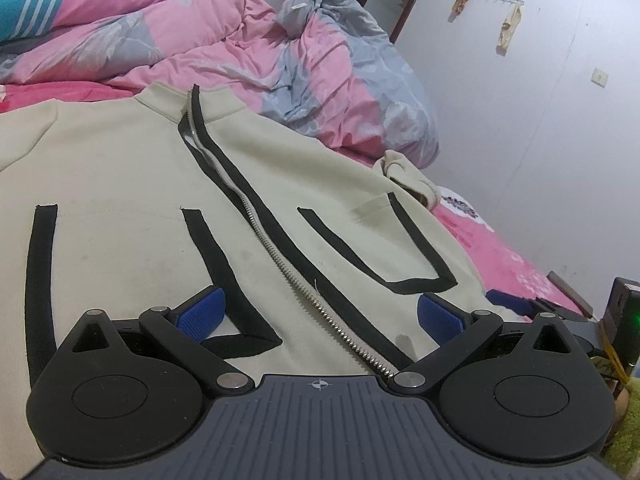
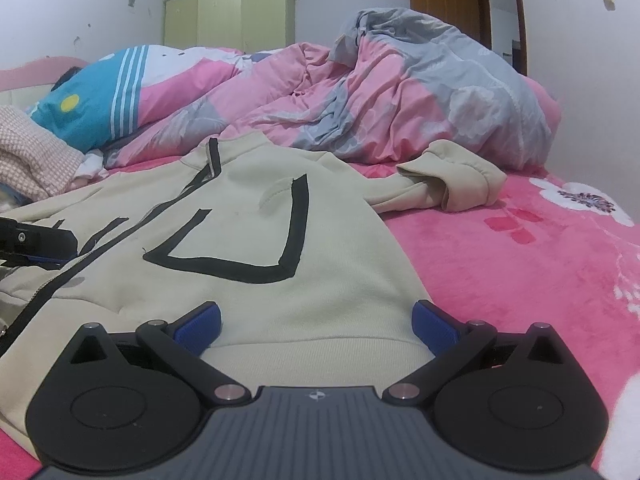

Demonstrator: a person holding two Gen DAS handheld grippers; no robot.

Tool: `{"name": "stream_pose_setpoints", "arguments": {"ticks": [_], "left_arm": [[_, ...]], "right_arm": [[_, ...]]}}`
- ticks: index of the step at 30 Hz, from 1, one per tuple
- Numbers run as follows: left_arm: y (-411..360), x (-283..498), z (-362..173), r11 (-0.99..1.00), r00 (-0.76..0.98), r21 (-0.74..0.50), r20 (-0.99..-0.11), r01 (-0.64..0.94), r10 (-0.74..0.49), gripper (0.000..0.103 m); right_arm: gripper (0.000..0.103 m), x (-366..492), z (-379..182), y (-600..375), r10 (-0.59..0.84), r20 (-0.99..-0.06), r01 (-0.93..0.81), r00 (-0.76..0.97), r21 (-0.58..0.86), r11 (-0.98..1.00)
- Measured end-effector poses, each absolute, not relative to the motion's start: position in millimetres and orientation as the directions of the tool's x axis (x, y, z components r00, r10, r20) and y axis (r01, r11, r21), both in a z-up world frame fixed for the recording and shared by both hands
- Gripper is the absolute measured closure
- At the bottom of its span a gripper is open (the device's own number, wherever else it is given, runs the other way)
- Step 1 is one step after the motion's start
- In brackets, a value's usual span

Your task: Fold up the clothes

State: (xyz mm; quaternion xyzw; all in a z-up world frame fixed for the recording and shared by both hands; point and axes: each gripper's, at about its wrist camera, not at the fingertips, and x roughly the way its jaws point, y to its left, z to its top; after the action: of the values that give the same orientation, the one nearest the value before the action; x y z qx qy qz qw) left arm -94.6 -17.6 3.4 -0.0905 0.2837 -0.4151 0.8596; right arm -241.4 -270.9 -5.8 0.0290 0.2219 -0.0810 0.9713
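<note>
- Blue-padded fingers of the right gripper stand wide apart, holding nothing, straddling the ribbed hem of the cream jacket near that hem's right corner.
- Left gripper is likewise spread wide and empty, low over the hem with the zipper running away between its fingers.
- Jacket lies front up and spread flat on the pink bed, collar toward the heaped duvet; its long axis runs straight away from both grippers.
- One sleeve lies out toward the bed's right edge, nearer the right gripper, so a sleeve fold would likely fall to that hand.
- No fold shows in the body.
</note>
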Motion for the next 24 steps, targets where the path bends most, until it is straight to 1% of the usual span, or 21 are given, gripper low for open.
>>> {"name": "stream_pose_setpoints", "arguments": {"ticks": [3,8,12,15,18,20,22,24], "left_arm": [[-19.8,-97.9,5.2,0.651,0.502,-0.369,-0.426,0.663,-0.753,0.000],[-29.6,-103.4,10.6,0.686,0.524,-0.287,-0.474,0.668,-0.708,0.000],[-30.1,-103.8,18.7,0.710,0.532,-0.280,-0.502,0.646,-0.682,0.000],[-28.1,-103.5,29.8,0.725,0.546,-0.283,-0.504,0.628,-0.670,0.000],[-32.1,-99.1,43.5,0.734,0.575,-0.278,-0.475,0.620,-0.666,0.000],[-38.4,-93.7,52.8,0.740,0.593,-0.274,-0.459,0.614,-0.662,0.000],[-51.5,-84.3,59.9,0.740,0.600,-0.276,-0.446,0.614,-0.664,0.000],[-71.6,-69.0,63.1,0.734,0.587,-0.297,-0.451,0.611,-0.672,0.000]], "right_arm": [[0.000,-241.1,-5.5,-271.0,-0.147,-0.438,0.172,0.887,0.019,0.985],[0.000,-231.1,2.6,-269.8,-0.158,-0.515,0.185,0.842,0.000,0.983],[0.000,-223.0,9.4,-271.7,-0.151,-0.578,0.184,0.802,-0.002,0.983],[0.000,-218.6,15.2,-275.6,-0.124,-0.619,0.163,0.776,0.007,0.987],[0.000,-213.3,30.1,-284.4,-0.079,-0.674,0.140,0.735,0.036,0.989],[0.000,-214.6,48.7,-298.6,-0.078,-0.675,0.174,0.734,0.076,0.982],[0.000,-218.8,71.8,-321.6,-0.069,-0.627,0.209,0.776,0.151,0.966],[0.000,-211.0,88.0,-350.1,-0.088,-0.598,0.253,0.796,0.197,0.947]]}}
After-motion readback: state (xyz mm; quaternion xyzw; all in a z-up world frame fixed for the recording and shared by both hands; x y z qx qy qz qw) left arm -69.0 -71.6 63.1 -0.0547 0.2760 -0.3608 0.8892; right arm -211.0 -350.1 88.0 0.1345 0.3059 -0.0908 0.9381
